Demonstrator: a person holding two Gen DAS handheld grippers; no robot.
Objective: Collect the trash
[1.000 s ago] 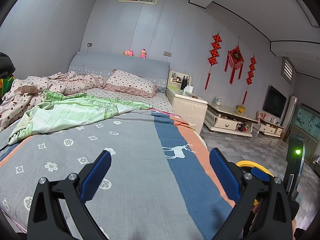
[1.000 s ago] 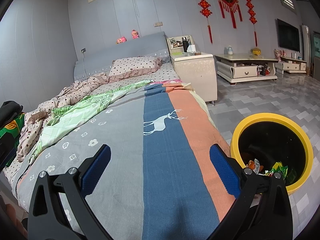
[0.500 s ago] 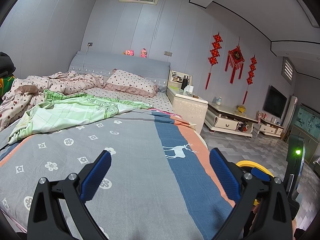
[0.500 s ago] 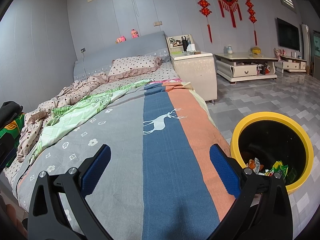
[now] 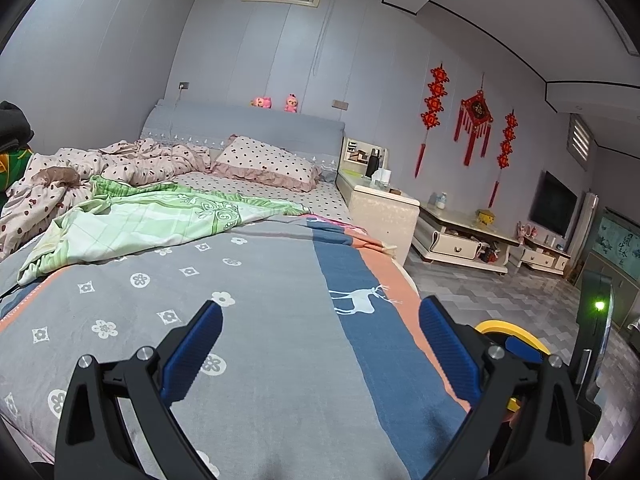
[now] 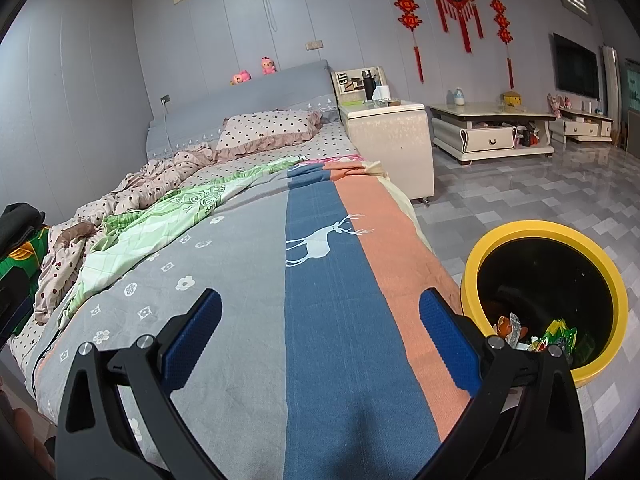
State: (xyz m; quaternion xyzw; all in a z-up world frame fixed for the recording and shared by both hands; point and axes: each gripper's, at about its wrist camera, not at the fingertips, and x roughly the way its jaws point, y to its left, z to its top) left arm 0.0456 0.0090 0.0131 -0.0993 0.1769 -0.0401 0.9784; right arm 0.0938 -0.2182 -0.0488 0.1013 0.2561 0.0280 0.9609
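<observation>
A yellow-rimmed black bin (image 6: 600,264) stands on the floor right of the bed's foot, with colourful wrappers (image 6: 552,336) lying in its bottom. My right gripper (image 6: 320,320) hangs open over the striped blanket (image 6: 328,280), empty, the bin just right of its right finger. My left gripper (image 5: 320,332) is open and empty above the grey part of the same blanket (image 5: 260,300). In the left wrist view only a strip of the bin's yellow rim (image 5: 508,330) shows behind the right finger. No loose trash shows on the bed.
A green quilt (image 5: 152,224), a pink dotted duvet (image 5: 120,160) and a pillow (image 5: 264,160) lie at the bed's head. A cream nightstand (image 6: 388,140) and low cabinets (image 6: 492,132) line the wall. Tiled floor (image 6: 520,200) stretches right. The right gripper's body (image 5: 596,328) shows its green light.
The right wrist view has shifted very slightly; the left one is steady. Both grippers stay open and empty.
</observation>
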